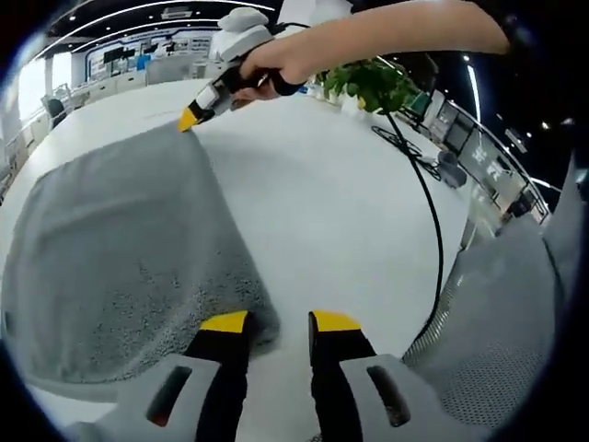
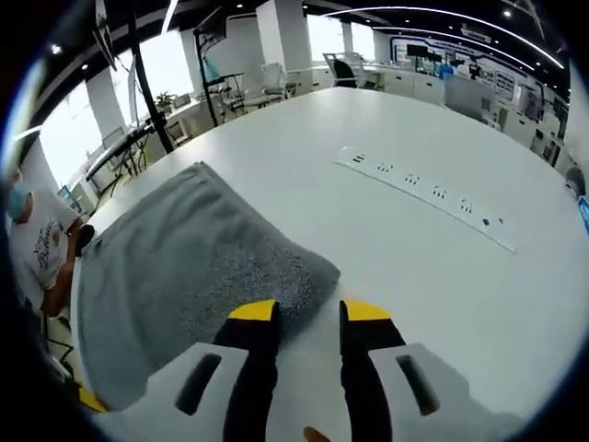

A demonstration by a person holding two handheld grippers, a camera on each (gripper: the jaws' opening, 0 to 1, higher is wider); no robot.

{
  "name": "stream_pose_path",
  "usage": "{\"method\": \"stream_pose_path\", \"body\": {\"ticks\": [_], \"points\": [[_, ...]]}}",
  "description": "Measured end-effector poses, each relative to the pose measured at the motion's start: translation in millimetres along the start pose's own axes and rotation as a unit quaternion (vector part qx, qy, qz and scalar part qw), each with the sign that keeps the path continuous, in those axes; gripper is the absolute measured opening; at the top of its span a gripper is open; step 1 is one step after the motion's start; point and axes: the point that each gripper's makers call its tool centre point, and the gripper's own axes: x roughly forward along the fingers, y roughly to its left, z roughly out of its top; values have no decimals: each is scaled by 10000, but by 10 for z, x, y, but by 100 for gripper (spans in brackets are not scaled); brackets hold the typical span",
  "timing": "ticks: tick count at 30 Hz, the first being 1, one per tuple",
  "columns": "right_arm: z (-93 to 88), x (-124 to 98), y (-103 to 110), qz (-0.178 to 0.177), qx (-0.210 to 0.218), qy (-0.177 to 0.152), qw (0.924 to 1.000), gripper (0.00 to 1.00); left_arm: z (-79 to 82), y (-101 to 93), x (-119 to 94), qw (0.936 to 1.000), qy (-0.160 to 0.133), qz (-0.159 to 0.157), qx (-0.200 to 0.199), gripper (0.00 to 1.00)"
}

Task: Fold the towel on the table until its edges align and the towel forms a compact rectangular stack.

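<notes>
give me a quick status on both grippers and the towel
Left gripper open at the grey towel's near corner. Right gripper open at another corner. Towel flat on white table, nothing in the way.

In the left gripper view, the left tool [image 1: 279, 322] rises from the bottom with its two yellow-tipped jaws parted, a clear gap between them. Far ahead of it and a little to its left, the right tool [image 1: 190, 118] reaches in, gripped by the person's hand [image 1: 269, 66], the bare forearm stretching away to the right. Its yellow tip points down and to the left. In the right gripper view, the right tool [image 2: 308, 311] also stands with its jaws spread apart.
</notes>
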Motion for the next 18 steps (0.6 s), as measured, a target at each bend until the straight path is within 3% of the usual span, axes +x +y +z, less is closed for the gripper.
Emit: {"method": "stream_pose_path", "body": {"ticks": [4, 6, 8, 10, 18], "points": [[13, 66, 17, 0, 31, -62, 10000, 17, -3, 49, 1, 9999, 46, 95, 80, 20], [-18, -6, 118, 18, 42, -52, 10000, 17, 0, 60, 0, 9999, 59, 126, 95, 18], [-18, 142, 26, 32, 48, -19, 10000, 17, 3, 65, 4, 9998, 81, 122, 149, 17], [-40, 71, 90, 25, 66, -23, 10000, 16, 4, 58, 7, 9996, 102, 124, 230, 18], [-69, 112, 23, -31, 131, -45, 9999, 10, -16, 50, 2, 9966, 188, 264, 753, 18]]}}
